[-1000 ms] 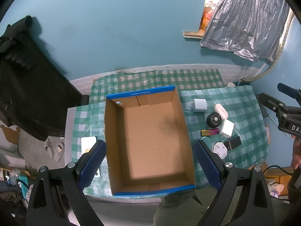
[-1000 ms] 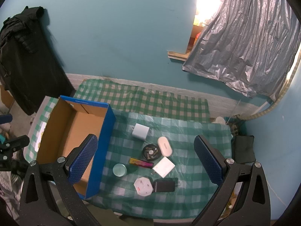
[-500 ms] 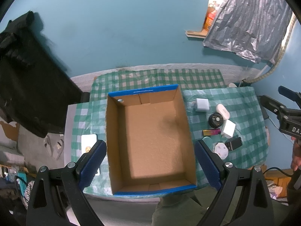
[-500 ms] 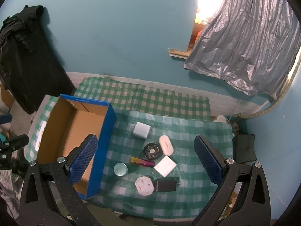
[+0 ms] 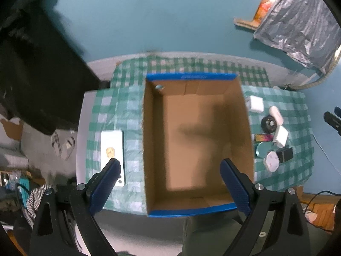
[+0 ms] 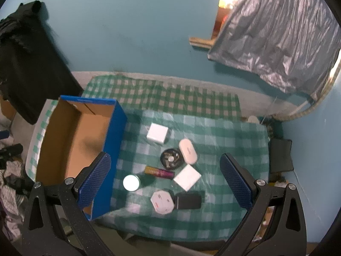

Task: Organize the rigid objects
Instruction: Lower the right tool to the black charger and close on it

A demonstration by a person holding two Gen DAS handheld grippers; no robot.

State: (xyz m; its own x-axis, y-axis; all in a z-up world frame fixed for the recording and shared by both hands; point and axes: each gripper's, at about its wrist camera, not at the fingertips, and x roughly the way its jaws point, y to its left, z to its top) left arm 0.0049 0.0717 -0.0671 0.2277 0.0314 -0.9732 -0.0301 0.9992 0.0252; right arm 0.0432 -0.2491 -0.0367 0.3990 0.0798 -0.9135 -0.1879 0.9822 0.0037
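Cardboard box sits empty under the left gripper, jaws spread wide. Small items cluster right of the box, below the right gripper, also wide open and nearer; the pink bar lies left-to-right.

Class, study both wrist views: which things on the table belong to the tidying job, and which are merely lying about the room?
Belong to the job:
cardboard box
white cube
white oval case
black round dish
coloured bar
flat white square
teal round tin
white hexagonal plug
black block

Lying about:
white card
black garment
silver sheet
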